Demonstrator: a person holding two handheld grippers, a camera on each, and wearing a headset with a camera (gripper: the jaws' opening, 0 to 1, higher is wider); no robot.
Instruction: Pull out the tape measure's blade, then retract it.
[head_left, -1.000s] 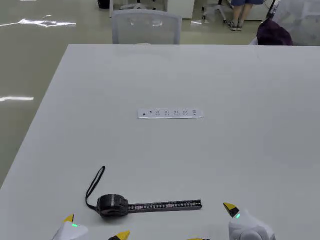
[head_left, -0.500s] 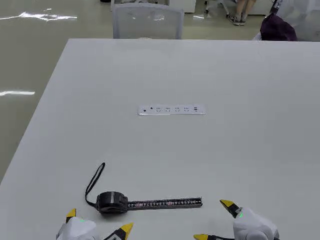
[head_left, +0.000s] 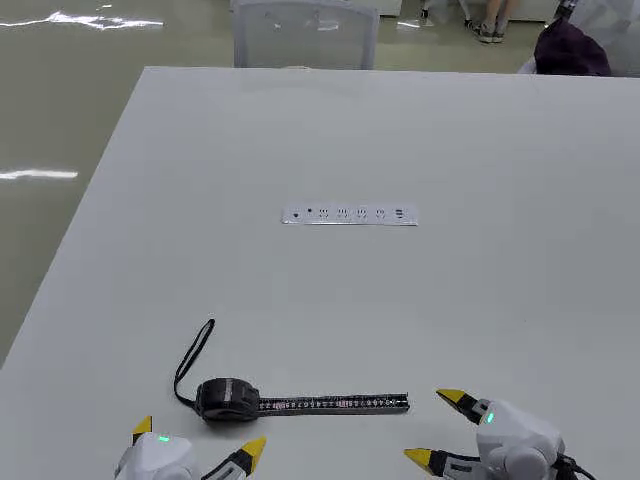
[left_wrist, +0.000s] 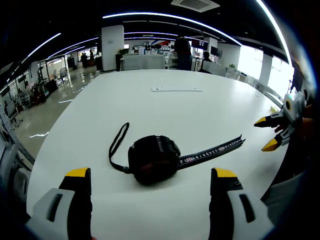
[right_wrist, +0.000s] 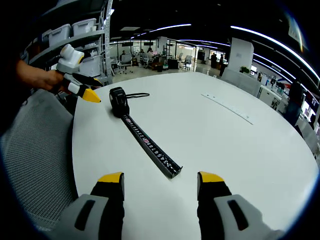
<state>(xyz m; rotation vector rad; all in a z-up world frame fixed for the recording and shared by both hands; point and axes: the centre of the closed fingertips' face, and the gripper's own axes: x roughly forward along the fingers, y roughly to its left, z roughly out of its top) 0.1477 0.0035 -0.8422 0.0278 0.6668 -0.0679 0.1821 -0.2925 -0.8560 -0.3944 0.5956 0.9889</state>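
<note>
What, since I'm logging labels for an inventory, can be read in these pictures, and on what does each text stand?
On the tape measure's blade: a row of white numerals and tick marks, too small and blurred to quote.
On the tape measure's case: no legible brand or label.
On the power strip: small dark markings, too small to read.
Nothing else carries readable text.
</note>
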